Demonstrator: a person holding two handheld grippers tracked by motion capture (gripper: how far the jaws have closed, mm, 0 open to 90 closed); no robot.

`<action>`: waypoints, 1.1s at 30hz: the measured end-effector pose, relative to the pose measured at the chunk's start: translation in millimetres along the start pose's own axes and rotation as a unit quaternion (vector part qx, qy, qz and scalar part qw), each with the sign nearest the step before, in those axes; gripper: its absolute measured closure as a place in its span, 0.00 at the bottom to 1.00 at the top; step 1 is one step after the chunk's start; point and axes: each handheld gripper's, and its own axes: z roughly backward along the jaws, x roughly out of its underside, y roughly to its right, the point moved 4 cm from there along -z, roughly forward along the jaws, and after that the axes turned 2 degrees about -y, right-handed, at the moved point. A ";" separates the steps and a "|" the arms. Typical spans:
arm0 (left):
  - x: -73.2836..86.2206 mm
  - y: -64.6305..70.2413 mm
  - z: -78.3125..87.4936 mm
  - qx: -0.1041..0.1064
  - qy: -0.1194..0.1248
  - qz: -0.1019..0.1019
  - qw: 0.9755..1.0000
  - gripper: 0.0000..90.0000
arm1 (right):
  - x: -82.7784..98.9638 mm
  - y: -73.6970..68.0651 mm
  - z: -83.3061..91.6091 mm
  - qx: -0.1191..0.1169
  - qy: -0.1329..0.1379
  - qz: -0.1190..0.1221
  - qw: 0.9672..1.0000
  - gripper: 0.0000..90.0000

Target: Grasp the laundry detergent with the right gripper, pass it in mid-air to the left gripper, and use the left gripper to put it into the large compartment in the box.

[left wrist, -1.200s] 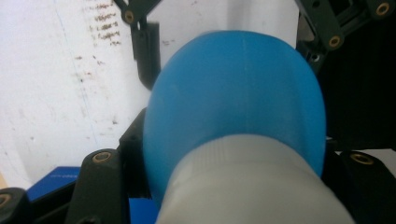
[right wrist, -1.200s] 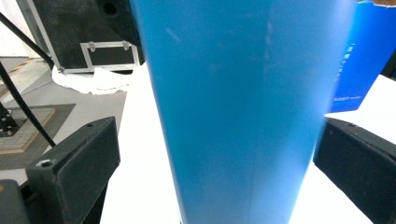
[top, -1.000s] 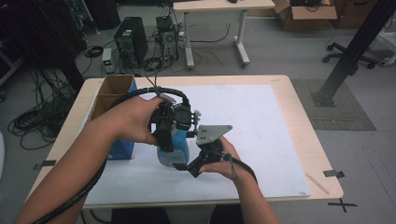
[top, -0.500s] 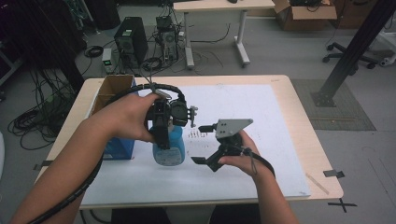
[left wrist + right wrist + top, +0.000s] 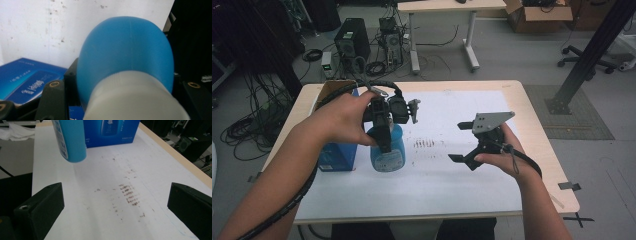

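Well, blue bottle [image 5: 387, 150] label & blue box [image 5: 110, 131] print unreadable.

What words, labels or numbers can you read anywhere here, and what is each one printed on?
Nothing here can be read for certain.
Blue bottle: a pale label with print, too small to read.
Blue box: white script lettering and small lines on its face, too blurred to read.
White paper: only brown smudge marks, no writing.
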 end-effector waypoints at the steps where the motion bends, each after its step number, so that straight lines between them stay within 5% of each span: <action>1: 0.7 -1.2 1.3 0.001 0.001 0.008 1.000 0.43 | 0.6 1.1 1.8 0.002 -0.003 -0.001 1.000 0.01; 12: 8.7 -13.3 11.2 0.013 0.005 0.065 0.998 0.43 | 3.0 18.7 22.6 0.019 -0.050 0.005 0.999 0.01; 21: 16.4 -20.7 16.2 0.010 0.012 0.085 0.996 0.43 | -5.0 26.7 30.3 0.023 -0.075 0.015 0.997 0.02; 33: 35.9 -37.8 27.7 0.028 0.013 0.153 0.988 0.42 | -7.5 43.3 39.1 0.024 -0.167 0.036 0.985 0.03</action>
